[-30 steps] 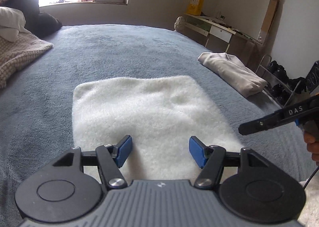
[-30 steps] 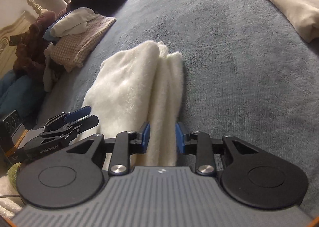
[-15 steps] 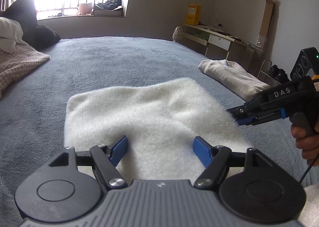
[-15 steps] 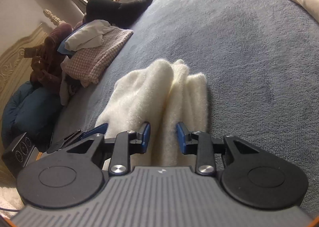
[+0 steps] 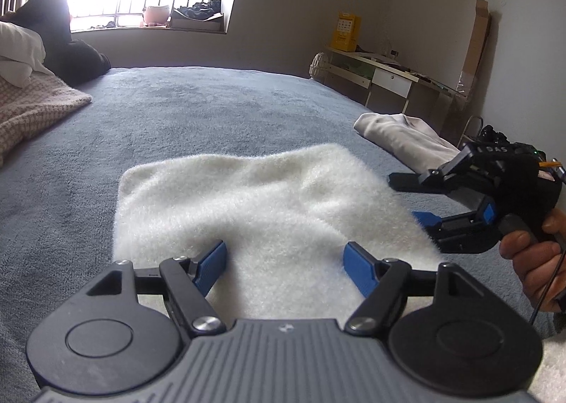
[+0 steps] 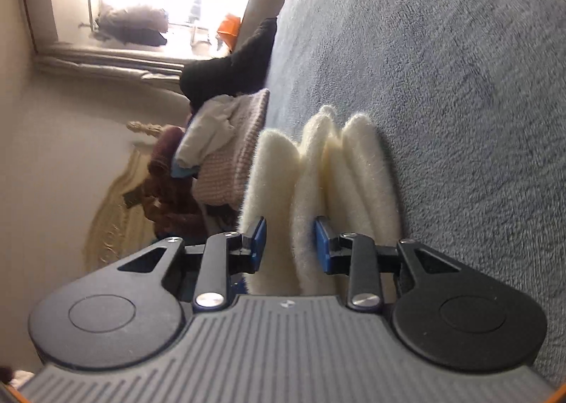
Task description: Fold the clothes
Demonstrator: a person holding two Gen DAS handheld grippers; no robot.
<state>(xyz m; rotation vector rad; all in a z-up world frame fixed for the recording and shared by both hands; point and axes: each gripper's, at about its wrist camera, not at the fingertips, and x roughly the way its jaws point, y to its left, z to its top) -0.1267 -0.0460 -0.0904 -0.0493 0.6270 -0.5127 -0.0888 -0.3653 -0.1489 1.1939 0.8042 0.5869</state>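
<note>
A folded white fluffy garment [image 5: 265,198] lies flat on the grey-blue bed [image 5: 177,109]. My left gripper [image 5: 284,258] hovers over its near edge, open wide, with nothing pinched. My right gripper [image 5: 406,198], held by a hand [image 5: 530,258], is rolled on its side at the garment's right edge. In the right wrist view the garment [image 6: 353,162] shows its stacked layers edge-on. The right gripper [image 6: 290,245] has its jaws opening, with one thick fold of those layers standing between the blue pads.
A beige folded garment [image 5: 399,134] lies at the bed's right edge. A pile of clothes [image 5: 32,102] and a black garment [image 5: 67,46] occupy the far left. A desk [image 5: 389,74] stands along the right wall beyond the bed.
The right gripper has sunk to the garment's right edge and rolled onto its side, its jaws a little wider. The left gripper's jaws spread slightly, then held still.
</note>
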